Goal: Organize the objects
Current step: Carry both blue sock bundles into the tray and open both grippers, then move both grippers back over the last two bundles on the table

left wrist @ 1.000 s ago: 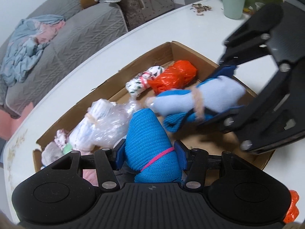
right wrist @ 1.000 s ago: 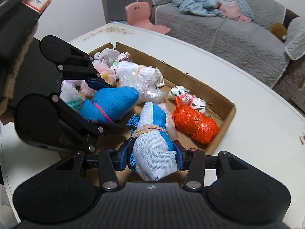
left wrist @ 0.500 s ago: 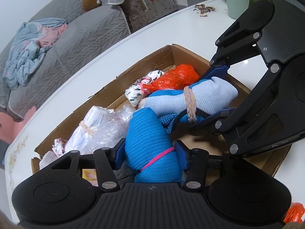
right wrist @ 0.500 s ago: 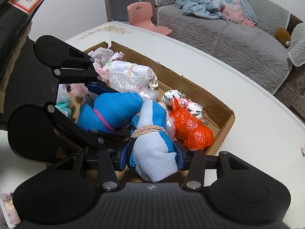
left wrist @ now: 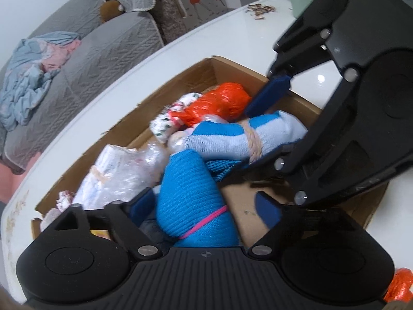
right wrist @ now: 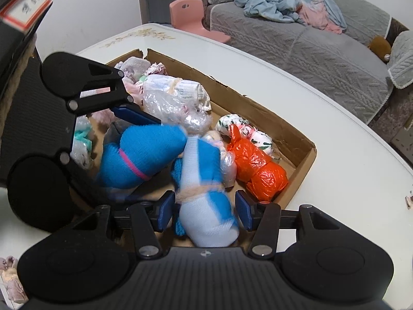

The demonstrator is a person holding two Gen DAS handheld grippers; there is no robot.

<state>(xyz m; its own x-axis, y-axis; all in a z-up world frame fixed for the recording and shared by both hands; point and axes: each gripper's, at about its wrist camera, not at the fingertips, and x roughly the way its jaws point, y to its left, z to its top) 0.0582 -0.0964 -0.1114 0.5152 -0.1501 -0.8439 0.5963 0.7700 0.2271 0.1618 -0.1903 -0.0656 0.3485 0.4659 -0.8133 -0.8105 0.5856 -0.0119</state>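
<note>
My left gripper [left wrist: 204,206] is opening off the blue roll [left wrist: 193,196]; my right gripper [right wrist: 204,210] is opening around the pale bundle [right wrist: 206,206], both over the cardboard box [right wrist: 284,126].

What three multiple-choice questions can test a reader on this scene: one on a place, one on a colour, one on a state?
1. Where does the orange bag lie?
A. on the sofa
B. in the cardboard box
C. in the green cup

2. What colour is the band around the blue roll?
A. pink
B. yellow
C. black

3. How do the pads of the left gripper stand to the blue roll?
A. pressed on it
B. apart from it
C. under it

Answers:
1 B, the box walls surround it.
2 A, a pink line crosses the knit.
3 B, gaps show on both sides as the jaws are opening.
</note>
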